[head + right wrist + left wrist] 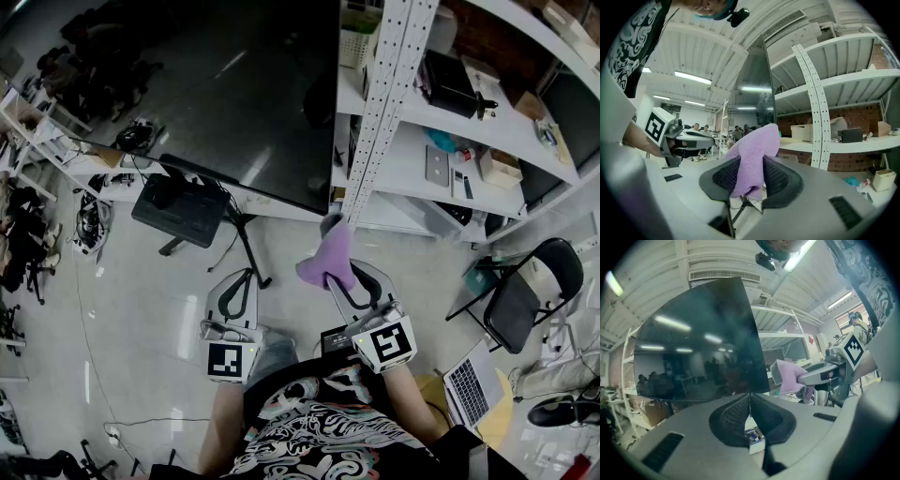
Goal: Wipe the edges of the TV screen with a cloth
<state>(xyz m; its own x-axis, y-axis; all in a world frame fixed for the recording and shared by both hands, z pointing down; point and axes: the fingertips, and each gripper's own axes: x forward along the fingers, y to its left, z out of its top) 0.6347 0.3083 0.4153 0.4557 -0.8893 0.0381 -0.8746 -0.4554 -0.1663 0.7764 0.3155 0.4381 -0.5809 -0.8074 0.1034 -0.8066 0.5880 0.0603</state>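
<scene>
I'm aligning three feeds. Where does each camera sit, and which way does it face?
Head view: on the head, looking down at TV, left tongs, right tongs, shirt.
Left gripper view: on left tongs, facing the TV; jaws shut.
Right gripper view: on right tongs, facing TV edge and shelves; jaws clamp cloth.
Shared: cloth, all three.

Head view looks steeply down on the TV screen (234,94) from in front. Left gripper (242,279) view faces its dark front, near; right gripper (339,272) view sights along its right edge. All three share it.
</scene>
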